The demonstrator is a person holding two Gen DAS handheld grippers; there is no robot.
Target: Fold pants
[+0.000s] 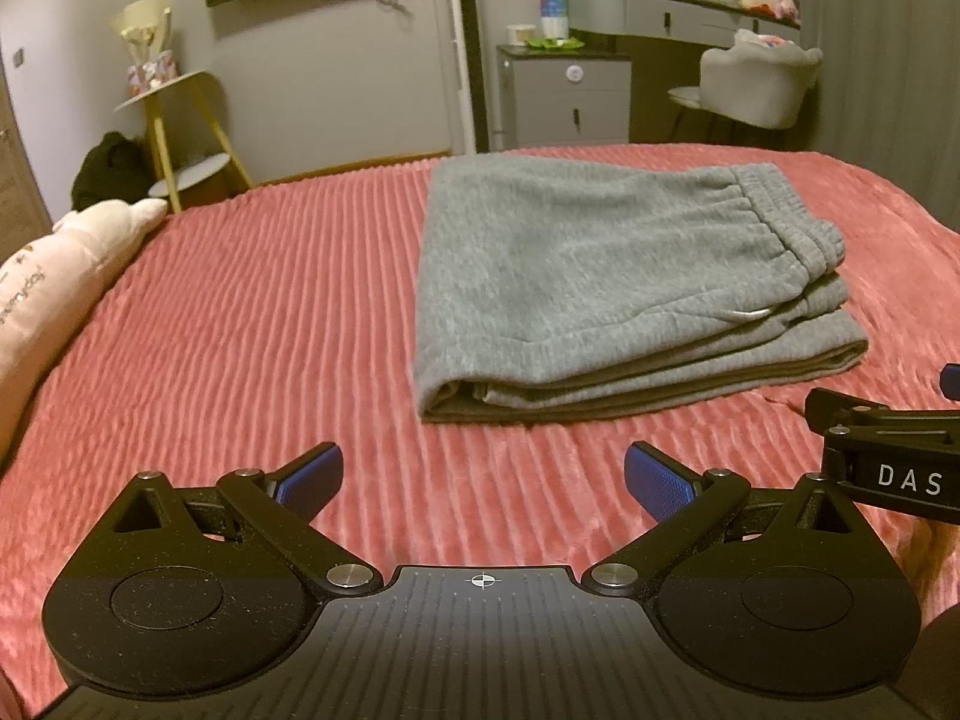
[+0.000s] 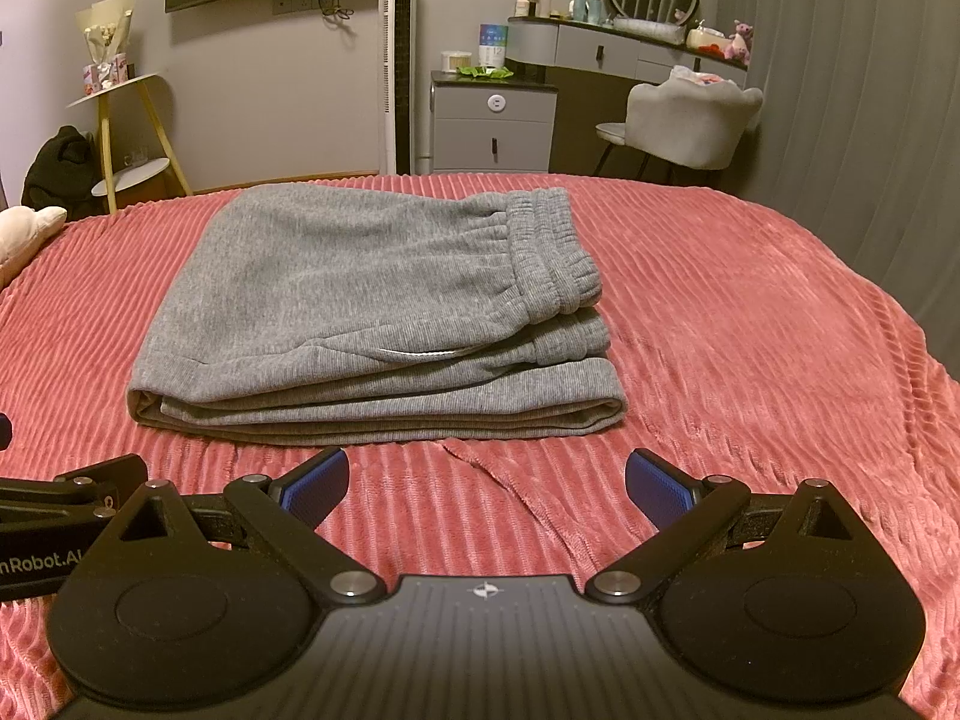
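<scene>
Left gripper (image 1: 483, 480): fingers spread wide, blue pads (image 1: 309, 477) facing each other with only bedspread between them, nothing held. Right gripper (image 2: 487, 483): same condition, fingers wide apart, blue pads (image 2: 657, 489) bare, nothing held. Both sit low in their frames above the pink ribbed bedspread (image 1: 240, 330). The right tool's black body also enters the left wrist view at the right edge.

Grey pants (image 2: 372, 312) lie folded in a stacked rectangle on the bedspread, at frame centre in the right wrist view and right of centre in the left wrist view (image 1: 606, 288). Elastic waistband on top, toward the right side of the stack; layered folded edges face the camera. Neither gripper touches the pants.

A small wrinkle in the bedspread (image 2: 510, 474) lies just in front of the stack. Pale pink pillow (image 1: 66, 276) at left edge. Beyond the bed: grey chair (image 2: 684, 120), grey drawer cabinet (image 2: 492, 126), yellow-legged side table (image 1: 180, 132).
</scene>
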